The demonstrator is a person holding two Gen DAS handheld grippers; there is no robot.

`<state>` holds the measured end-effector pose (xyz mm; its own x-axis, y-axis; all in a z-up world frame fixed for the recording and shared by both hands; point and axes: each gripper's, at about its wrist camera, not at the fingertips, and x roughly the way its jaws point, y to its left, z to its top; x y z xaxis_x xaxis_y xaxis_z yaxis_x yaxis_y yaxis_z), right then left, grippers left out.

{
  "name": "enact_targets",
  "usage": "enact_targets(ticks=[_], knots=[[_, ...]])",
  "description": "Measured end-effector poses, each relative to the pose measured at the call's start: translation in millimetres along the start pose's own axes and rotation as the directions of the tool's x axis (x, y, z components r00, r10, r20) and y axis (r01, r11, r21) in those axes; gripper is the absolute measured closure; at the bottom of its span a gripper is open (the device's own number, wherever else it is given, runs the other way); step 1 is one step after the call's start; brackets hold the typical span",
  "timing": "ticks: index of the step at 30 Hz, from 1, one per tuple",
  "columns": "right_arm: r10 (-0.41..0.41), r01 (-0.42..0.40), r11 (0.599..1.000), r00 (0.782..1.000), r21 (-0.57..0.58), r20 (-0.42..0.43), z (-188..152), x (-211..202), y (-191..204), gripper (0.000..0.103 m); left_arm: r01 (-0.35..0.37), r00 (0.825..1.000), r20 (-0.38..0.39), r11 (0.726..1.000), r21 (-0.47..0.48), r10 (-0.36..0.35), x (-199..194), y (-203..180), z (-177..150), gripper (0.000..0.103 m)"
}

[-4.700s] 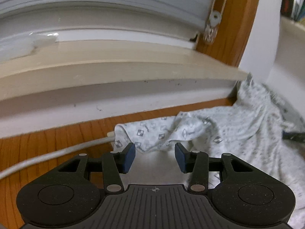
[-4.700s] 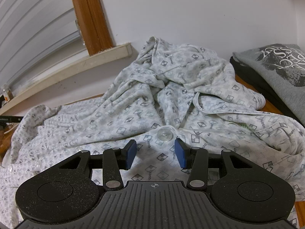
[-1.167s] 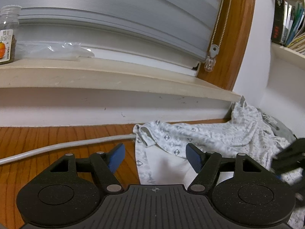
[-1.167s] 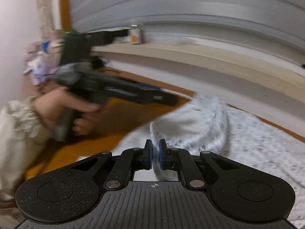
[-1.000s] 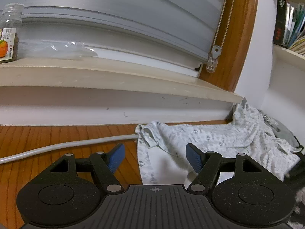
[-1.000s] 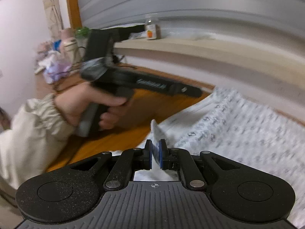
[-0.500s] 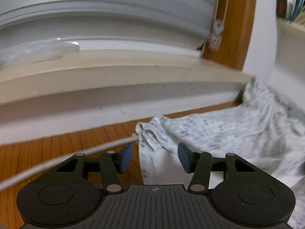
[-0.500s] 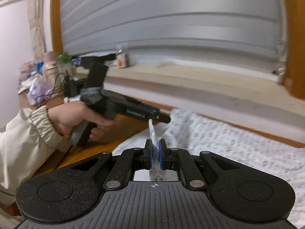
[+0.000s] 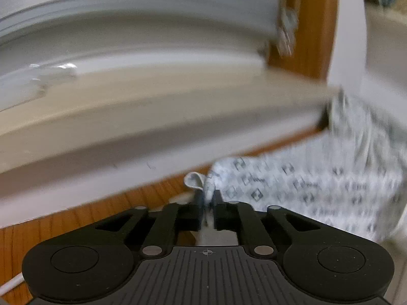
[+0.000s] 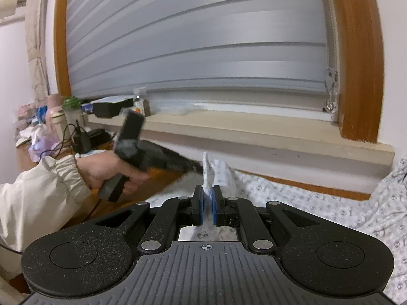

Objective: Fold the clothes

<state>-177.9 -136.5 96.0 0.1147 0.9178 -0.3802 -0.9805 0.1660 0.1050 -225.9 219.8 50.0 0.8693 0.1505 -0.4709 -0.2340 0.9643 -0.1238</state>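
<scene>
A white garment with small grey diamond prints (image 9: 305,185) lies spread on the wooden table (image 9: 89,211) under the window sill. My left gripper (image 9: 208,198) has its jaws closing on the garment's rolled left corner, and the pads press the fabric between them. My right gripper (image 10: 207,198) is shut on another fold of the same garment (image 10: 318,203), which stands up in a peak above the pads. In the right wrist view the left gripper (image 10: 197,169) is blurred, held by a hand (image 10: 106,170) in a cream sleeve, its tip at that peak.
The beige window sill (image 10: 254,129) and grey blinds (image 10: 203,50) run close behind the garment. A small bottle (image 10: 139,101), a black box and cluttered items with cables stand at the left of the sill. A white cable (image 9: 10,283) lies on the table.
My left gripper moved in and its jaws went from wide open to pinching the garment's corner. My right gripper, still shut on fabric, rose and swung toward the window.
</scene>
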Motion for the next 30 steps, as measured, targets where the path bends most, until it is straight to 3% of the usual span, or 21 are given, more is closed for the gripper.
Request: enact_targets(ticks=[4, 11, 16, 20, 22, 28, 29, 30], knots=[[0.047, -0.047, 0.999, 0.999, 0.013, -0.007, -4, 2, 2, 0.096, -0.013, 0.992, 0.128, 0.997, -0.073, 0.023, -26, 16, 5, 0.097], [0.23, -0.23, 0.973, 0.971, 0.008, -0.068, -18, 25, 35, 0.096, -0.142, 0.986, 0.066, 0.983, -0.118, 0.15, -36, 39, -9, 0.095], [0.255, -0.265, 0.963, 0.955, -0.049, -0.154, -32, 47, 58, 0.096, -0.114, 0.993, 0.021, 0.981, -0.157, 0.119, -43, 50, -22, 0.095], [0.233, -0.247, 0.967, 0.955, -0.058, -0.183, -39, 54, 55, 0.096, -0.041, 0.998, 0.034, 0.979, -0.198, 0.048, -49, 49, -26, 0.067], [0.225, -0.239, 0.969, 0.957, -0.057, -0.183, -40, 53, 52, 0.096, 0.001, 0.999, 0.032, 0.979, -0.205, 0.005, -45, 46, -27, 0.065], [0.203, -0.216, 0.974, 0.966, -0.066, -0.16, -36, 48, 52, 0.096, 0.016, 1.0, -0.022, 0.985, -0.17, -0.02, -25, 28, -29, 0.065], [0.203, -0.215, 0.974, 0.967, -0.065, -0.155, -36, 48, 51, 0.096, 0.009, 1.0, -0.016, 0.989, -0.146, -0.012, -24, 23, -29, 0.07], [0.204, -0.216, 0.974, 0.968, -0.064, -0.149, -35, 47, 50, 0.096, 0.003, 1.0, -0.009, 0.993, -0.122, -0.004, -22, 18, -29, 0.087]])
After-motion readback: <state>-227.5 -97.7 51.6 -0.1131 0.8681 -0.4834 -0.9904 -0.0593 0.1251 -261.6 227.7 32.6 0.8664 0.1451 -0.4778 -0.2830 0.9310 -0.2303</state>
